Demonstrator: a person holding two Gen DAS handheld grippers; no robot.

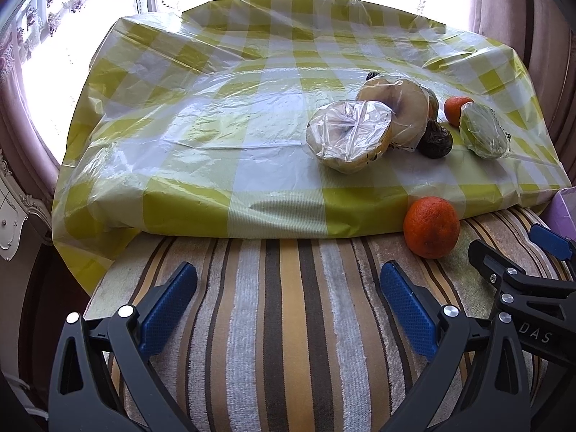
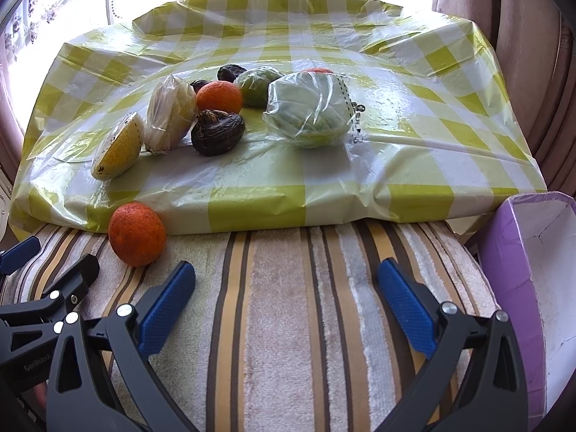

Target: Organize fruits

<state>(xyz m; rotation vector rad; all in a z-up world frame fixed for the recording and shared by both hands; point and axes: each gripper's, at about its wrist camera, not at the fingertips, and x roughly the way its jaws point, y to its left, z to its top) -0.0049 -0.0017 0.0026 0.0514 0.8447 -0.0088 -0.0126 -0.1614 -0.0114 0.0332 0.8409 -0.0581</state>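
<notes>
An orange (image 1: 431, 226) (image 2: 136, 234) lies on the striped towel against the front edge of the raised checked surface. On that surface lie two wrapped pear halves (image 1: 349, 136) (image 2: 118, 147), a dark wrinkled fruit (image 1: 435, 140) (image 2: 216, 131), a second orange (image 1: 455, 108) (image 2: 219, 97) and a wrapped green fruit (image 1: 484, 131) (image 2: 309, 109). My left gripper (image 1: 288, 288) is open and empty above the towel, left of the near orange. My right gripper (image 2: 286, 288) is open and empty, right of that orange; it also shows in the left wrist view (image 1: 518, 252).
A yellow-checked plastic cloth (image 1: 216, 126) (image 2: 414, 126) covers the raised surface. A striped towel (image 1: 288, 324) (image 2: 288, 324) lies in front. A purple open box (image 2: 532, 270) stands at the right. Curtains and a bright window lie behind.
</notes>
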